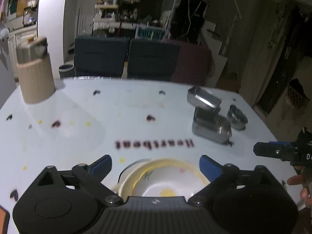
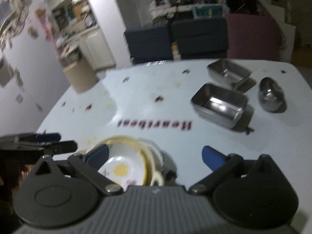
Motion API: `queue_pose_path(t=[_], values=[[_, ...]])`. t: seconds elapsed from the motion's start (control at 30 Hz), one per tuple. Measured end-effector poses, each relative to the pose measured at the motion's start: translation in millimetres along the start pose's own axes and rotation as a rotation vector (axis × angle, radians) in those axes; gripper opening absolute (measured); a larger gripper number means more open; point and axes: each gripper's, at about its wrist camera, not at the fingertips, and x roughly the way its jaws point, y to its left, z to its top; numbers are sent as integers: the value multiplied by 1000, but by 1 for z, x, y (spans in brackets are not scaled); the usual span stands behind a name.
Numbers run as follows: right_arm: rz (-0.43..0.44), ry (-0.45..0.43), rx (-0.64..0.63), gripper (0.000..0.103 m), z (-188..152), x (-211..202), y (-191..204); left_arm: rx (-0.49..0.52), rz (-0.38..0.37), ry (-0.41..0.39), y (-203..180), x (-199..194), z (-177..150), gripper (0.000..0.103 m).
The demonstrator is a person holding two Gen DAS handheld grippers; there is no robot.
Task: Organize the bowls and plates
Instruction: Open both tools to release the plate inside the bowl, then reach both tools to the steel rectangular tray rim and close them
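On the white tabletop [image 1: 136,105], near its close edge: yellow-rimmed plate [image 2: 124,165] stacked on a pale bowl [image 2: 156,167], lying free. Left gripper [image 1: 155,164] just above the stack, blue fingers [image 1: 101,165] spread wide to either side, touching nothing. Right gripper [image 2: 156,157] likewise wide open, empty, plate showing behind its left finger. Each gripper visible at the edge of the other's view, close together. Farther back on the right: two rectangular steel containers [image 2: 220,103], one tilted against the other, with a small round steel bowl [image 2: 271,95] just beside them. Far left corner: a beige cylindrical canister [image 1: 35,81]. Between stack and containers: printed word "Heartbeat" [image 1: 155,144], small heart marks, yellow spots. Beyond the tabletop: dark chairs [image 1: 126,58]. Both views blurred.
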Motion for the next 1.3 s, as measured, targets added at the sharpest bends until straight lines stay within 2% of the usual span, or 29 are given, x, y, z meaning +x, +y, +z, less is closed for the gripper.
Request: queue_pose_path(t=[0.13,0.37,0.6,0.73,0.8,1.0,1.07,1.17,1.3], values=[[-27,-58,60,102,11,-6,-24,9,-11,-35,-17,6,13,103],[-90,-128,179,102,25,-5,-67,14,-73,-59,-50,31,35,103],[-144,-117,328,102,35,8,-112,52,-87,-83,-84,63,56,103],[-126,-96,441,100,41,20,-137,48,-117,-73,-99,83,69,98],[-114,-95,498,94,45,27,-150,48,-124,-66,-105,95,74,91],[-96,-67,571,65,57,51,-169,31,-118,-14,-109,140,87,65],[-96,-47,578,53,60,62,-175,23,-110,8,-107,157,88,61],[-103,-14,577,46,63,74,-181,6,-100,46,-102,181,91,57],[-147,25,539,46,66,89,-186,13,-94,93,-101,210,93,50]])
